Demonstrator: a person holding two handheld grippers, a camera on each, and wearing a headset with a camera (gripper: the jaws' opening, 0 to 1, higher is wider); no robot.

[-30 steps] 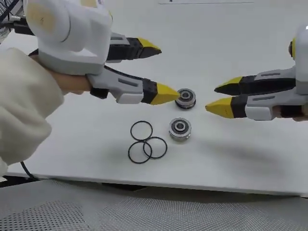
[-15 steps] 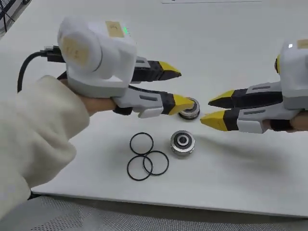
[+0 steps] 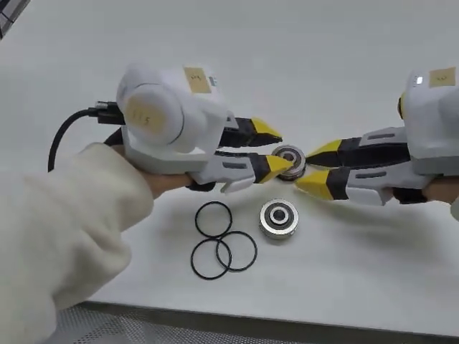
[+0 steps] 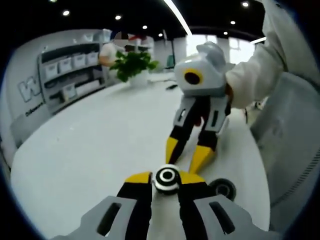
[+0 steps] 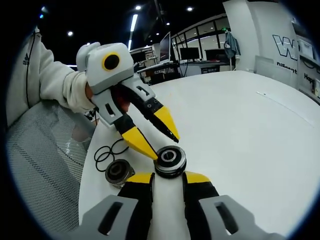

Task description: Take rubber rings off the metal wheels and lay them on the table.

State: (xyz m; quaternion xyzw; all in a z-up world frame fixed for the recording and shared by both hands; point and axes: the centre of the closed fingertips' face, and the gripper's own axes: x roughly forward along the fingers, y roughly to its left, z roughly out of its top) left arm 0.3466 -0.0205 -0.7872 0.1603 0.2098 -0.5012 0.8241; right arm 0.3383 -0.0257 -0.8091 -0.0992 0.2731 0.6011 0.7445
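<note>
Closing in over the white surface [image 3: 358,72], both tongs are now meeting at the far wheel [image 3: 290,161], where 1 second ago they were hanging well apart on either side of it. That is suggesting the stripping step is starting on this wheel, 1 tool steadying it while the other is working at the rubber.

The left tongs [image 3: 273,147] are coming in from 9 o'clock with jaws narrowed to about the wheel's width. In the left gripper view the wheel is sitting right between the yellow tips, so they are looking clamped on it. The right tongs [image 3: 310,168] are reaching in from 3 o'clock, jaws standing slightly apart and empty, tips touching or just beside the wheel's rim.

The near wheel [image 3: 278,218] is lying flat at 6 o'clock of the far one, untouched. The 3 rubber rings [image 3: 231,256] are lying loose on the surface at 8 o'clock of that near wheel, 2 of them overlapping.
</note>
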